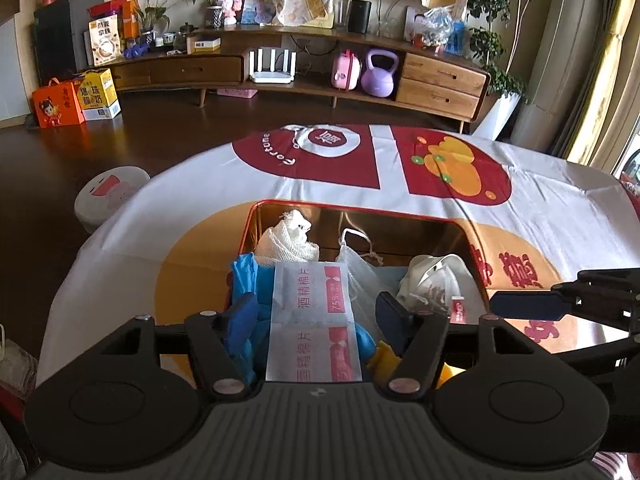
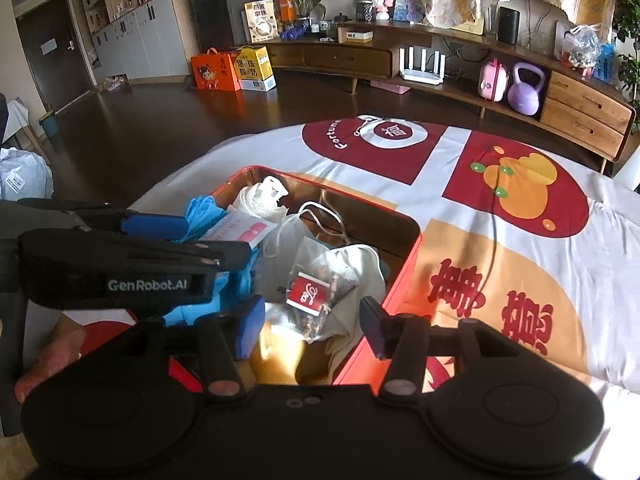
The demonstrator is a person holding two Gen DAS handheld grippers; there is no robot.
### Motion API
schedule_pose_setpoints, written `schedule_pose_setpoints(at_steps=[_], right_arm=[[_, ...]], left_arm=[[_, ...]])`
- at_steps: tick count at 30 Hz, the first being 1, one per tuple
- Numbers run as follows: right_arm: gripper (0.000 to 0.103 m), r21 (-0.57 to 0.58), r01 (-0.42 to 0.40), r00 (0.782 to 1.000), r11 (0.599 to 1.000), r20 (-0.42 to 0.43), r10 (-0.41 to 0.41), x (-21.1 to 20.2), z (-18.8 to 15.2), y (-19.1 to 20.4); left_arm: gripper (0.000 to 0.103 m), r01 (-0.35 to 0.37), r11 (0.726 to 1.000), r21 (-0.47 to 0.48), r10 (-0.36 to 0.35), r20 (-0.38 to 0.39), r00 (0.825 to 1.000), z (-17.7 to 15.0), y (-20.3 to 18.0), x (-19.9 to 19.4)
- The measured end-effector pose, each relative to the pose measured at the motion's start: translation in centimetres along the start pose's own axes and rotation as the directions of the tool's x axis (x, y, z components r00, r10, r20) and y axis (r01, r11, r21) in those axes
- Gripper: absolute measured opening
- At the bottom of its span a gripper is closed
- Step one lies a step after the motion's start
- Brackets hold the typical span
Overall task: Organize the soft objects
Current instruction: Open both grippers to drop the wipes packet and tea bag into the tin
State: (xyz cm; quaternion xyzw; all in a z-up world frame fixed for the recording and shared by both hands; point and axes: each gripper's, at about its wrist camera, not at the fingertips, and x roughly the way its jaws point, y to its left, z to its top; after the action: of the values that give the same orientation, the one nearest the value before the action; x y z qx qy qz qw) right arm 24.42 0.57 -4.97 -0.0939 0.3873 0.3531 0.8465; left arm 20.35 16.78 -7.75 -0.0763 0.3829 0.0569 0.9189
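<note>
An open red tin (image 1: 352, 209) on the table holds soft items: a white gauze roll (image 1: 289, 236), blue gloves (image 1: 246, 280), a strip of alcohol pad packets (image 1: 312, 312), a white face mask (image 1: 356, 268) and a mesh tea bag (image 1: 432, 284). My left gripper (image 1: 316, 316) is open above the tin, with the packet strip lying between its fingers and clear of both pads. My right gripper (image 2: 312, 326) is open over the tin's (image 2: 400, 280) right part. The tea bag with its red tag (image 2: 310, 292) lies just ahead of its fingers, untouched.
The table has a white cloth (image 1: 540, 200) printed in red and orange. A round white stool (image 1: 112, 196) stands left of the table. A long wooden cabinet (image 1: 320, 76) lines the far wall. A hand (image 2: 52, 356) holds the left gripper's body (image 2: 132, 268).
</note>
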Motion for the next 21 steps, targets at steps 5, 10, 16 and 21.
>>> schedule_pose_setpoints(at_steps=[5, 10, 16, 21], right_arm=[[0.062, 0.011, -0.005, 1.0, 1.0, 0.027, 0.004, -1.8, -0.4, 0.0], [0.064, 0.034, -0.012, 0.998, 0.999, 0.061, 0.01, -3.7, -0.7, 0.0], [0.069, 0.023, 0.021, 0.993, 1.0, 0.119, -0.023, -6.2, -1.2, 0.4], [0.077, 0.04, 0.021, 0.985, 0.999, 0.171, -0.028, -8.3, -1.7, 0.3]], left_arm=[[0.065, -0.008, 1.0, 0.008, 0.008, 0.033, 0.999, -0.2, -0.2, -2.0], [0.065, -0.005, 1.0, 0.016, 0.004, 0.067, 0.998, -0.6, -0.4, -4.3], [0.065, -0.006, 1.0, 0.026, 0.003, 0.11, 0.994, -1.3, -0.7, -7.1], [0.066, -0.001, 0.999, 0.044, -0.006, 0.146, 0.989, -2.1, -1.3, -9.3]])
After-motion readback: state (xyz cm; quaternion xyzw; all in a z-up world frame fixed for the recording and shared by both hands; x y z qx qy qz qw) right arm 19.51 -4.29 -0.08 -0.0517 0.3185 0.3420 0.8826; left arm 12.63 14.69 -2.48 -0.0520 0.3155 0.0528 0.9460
